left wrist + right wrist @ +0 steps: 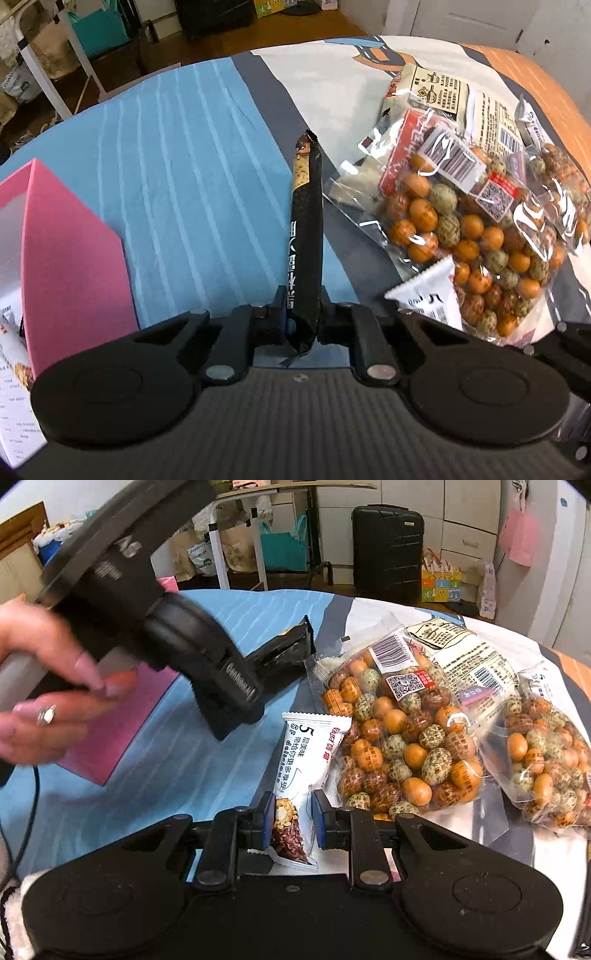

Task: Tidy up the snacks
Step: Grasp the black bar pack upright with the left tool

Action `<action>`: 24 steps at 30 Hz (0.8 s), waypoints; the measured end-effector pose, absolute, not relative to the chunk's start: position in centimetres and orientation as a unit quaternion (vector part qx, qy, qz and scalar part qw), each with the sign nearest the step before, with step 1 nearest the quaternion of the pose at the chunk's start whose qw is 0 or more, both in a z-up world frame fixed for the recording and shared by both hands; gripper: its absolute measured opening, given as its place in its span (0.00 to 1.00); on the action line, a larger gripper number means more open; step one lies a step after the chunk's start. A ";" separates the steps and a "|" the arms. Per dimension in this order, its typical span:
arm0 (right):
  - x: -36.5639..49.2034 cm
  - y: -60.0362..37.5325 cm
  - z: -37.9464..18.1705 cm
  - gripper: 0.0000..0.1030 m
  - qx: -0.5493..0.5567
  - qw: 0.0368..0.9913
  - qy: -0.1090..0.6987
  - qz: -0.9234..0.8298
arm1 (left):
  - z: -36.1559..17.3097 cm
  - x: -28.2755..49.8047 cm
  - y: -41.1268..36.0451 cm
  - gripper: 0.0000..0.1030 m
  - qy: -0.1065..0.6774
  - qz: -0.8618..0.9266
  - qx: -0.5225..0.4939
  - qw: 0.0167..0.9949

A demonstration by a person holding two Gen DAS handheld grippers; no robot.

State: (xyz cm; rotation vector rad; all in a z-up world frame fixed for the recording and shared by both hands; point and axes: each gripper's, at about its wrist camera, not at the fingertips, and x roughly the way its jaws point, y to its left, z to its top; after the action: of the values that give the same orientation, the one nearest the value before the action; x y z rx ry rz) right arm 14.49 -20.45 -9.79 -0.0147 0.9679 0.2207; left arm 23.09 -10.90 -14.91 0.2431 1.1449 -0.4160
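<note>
My left gripper (303, 317) is shut on a long black snack bar (306, 236) and holds it above the blue cloth; the bar also shows in the right wrist view (284, 651), sticking out of the left gripper's body. My right gripper (293, 818) is shut on a white cereal bar (303, 771), which also shows in the left wrist view (428, 291). A pink box (62, 258) stands at the left, with white packets inside it. Clear bags of coated nuts (399, 738) lie to the right.
A second nut bag (546, 760) and beige printed packets (443, 92) lie at the right on the patterned cloth. The table edge runs along the far side. A black suitcase (388, 546), bags and a white rack stand on the floor beyond.
</note>
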 end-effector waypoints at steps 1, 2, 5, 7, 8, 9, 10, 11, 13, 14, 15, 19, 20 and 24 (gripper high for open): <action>14.4 -20.4 -9.8 0.24 -0.008 0.880 0.463 0.105 | -14.9 22.8 -10.8 0.12 0.534 -0.192 0.115 0.815; 14.3 -20.4 -9.7 0.24 -0.006 0.881 0.462 0.104 | -14.7 22.5 -10.6 0.12 0.532 -0.191 0.112 0.817; 14.1 -20.6 -9.3 0.24 0.000 0.882 0.460 0.098 | -13.9 21.4 -9.8 0.12 0.535 -0.203 0.097 0.814; 14.1 -20.8 -8.8 0.24 0.008 0.882 0.462 0.096 | -13.1 20.7 -9.3 0.12 0.537 -0.211 0.090 0.812; 14.1 -20.9 -8.5 0.24 0.014 0.880 0.466 0.096 | -12.6 20.4 -9.2 0.12 0.536 -0.213 0.090 0.812; 14.0 -21.0 -8.2 0.24 0.019 0.877 0.470 0.096 | -12.1 19.9 -9.1 0.12 0.534 -0.215 0.092 0.812; 14.1 -21.1 -7.9 0.24 0.021 0.875 0.474 0.096 | -11.6 19.5 -8.9 0.12 0.533 -0.215 0.093 0.813; 14.0 -21.0 -7.6 0.24 0.021 0.873 0.477 0.096 | -11.1 19.0 -8.6 0.12 0.534 -0.217 0.092 0.812; 13.8 -20.8 -7.0 0.24 0.020 0.870 0.482 0.102 | -10.1 18.3 -7.7 0.12 0.539 -0.225 0.081 0.807; 13.5 -20.6 -6.6 0.24 0.020 0.868 0.484 0.106 | -9.7 17.9 -7.3 0.12 0.543 -0.229 0.074 0.805; 13.3 -20.5 -6.3 0.24 0.019 0.868 0.485 0.109 | -9.4 17.6 -6.9 0.12 0.546 -0.232 0.068 0.802; 12.5 -20.0 -4.6 0.24 0.016 0.866 0.485 0.122 | -7.8 16.2 -5.3 0.12 0.549 -0.230 0.064 0.801; 12.3 -19.9 -4.1 0.24 0.017 0.865 0.485 0.127 | -7.4 15.8 -4.9 0.12 0.549 -0.229 0.064 0.801; 11.3 -19.3 -2.1 0.24 0.022 0.857 0.490 0.158 | -5.1 14.0 -3.1 0.12 0.551 -0.233 0.061 0.799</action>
State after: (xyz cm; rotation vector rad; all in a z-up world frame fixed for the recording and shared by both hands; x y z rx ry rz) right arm 11.33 -19.28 -2.09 0.0465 1.0285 0.3324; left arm 14.05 -3.08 -5.06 0.1300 1.1827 -0.5003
